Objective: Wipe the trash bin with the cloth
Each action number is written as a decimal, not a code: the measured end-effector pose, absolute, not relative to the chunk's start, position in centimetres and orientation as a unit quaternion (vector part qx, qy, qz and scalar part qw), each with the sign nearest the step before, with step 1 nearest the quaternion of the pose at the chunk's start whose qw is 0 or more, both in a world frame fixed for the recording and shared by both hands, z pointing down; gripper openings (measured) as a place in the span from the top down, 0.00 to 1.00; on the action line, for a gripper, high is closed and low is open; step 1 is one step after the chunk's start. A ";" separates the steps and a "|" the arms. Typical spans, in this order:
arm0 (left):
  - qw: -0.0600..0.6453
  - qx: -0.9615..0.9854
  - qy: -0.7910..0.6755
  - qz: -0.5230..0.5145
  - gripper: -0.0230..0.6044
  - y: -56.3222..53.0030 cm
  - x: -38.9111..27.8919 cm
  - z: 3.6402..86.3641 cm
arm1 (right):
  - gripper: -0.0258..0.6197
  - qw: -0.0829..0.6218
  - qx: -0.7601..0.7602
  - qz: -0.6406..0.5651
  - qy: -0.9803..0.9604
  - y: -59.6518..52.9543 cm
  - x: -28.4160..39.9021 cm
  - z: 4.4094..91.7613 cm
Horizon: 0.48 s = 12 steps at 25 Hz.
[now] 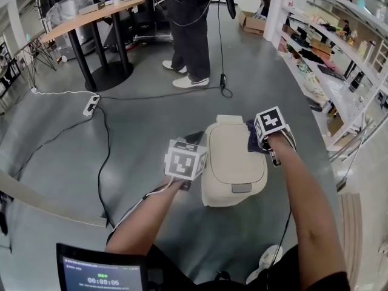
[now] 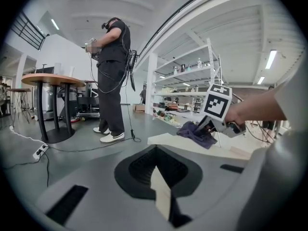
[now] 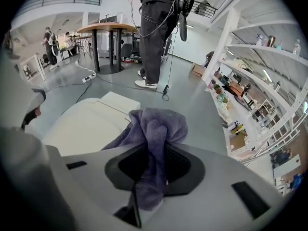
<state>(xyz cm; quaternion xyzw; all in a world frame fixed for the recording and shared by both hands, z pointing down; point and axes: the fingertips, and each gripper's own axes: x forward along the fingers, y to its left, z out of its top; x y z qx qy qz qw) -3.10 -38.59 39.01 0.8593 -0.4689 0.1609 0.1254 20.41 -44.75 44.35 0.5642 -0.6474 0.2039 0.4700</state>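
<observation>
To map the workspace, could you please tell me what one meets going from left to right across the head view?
Power strip → left gripper → trash bin → right gripper, holding the purple cloth → shelving unit.

Cream trash bin (image 1: 233, 162), purple cloth (image 3: 156, 129), grey floor (image 1: 151, 111), black-and-white patterned marker cubes (image 1: 185, 160), white shelving (image 1: 276, 17), black cable (image 1: 107, 144).

Grey floor (image 1: 151, 123), cream trash bin (image 1: 233, 162) standing on it, white power strip (image 1: 91, 105), black cables (image 1: 109, 162) trailing, cardboard box (image 1: 251, 22)
</observation>
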 end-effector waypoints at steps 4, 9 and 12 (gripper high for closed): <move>0.126 0.858 -0.470 0.166 0.97 -38.6 -3.2 39.5 | 0.83 0.452 0.567 0.204 -0.657 -44.9 20.8 43.2; 0.132 0.858 -0.469 0.163 0.97 -38.1 -3.4 39.1 | 0.83 0.434 0.555 0.203 -0.680 -44.0 18.0 41.1; 0.130 0.860 -0.465 0.166 0.97 -37.0 -3.6 38.8 | 0.83 0.413 0.540 0.218 -0.700 -42.9 15.0 40.1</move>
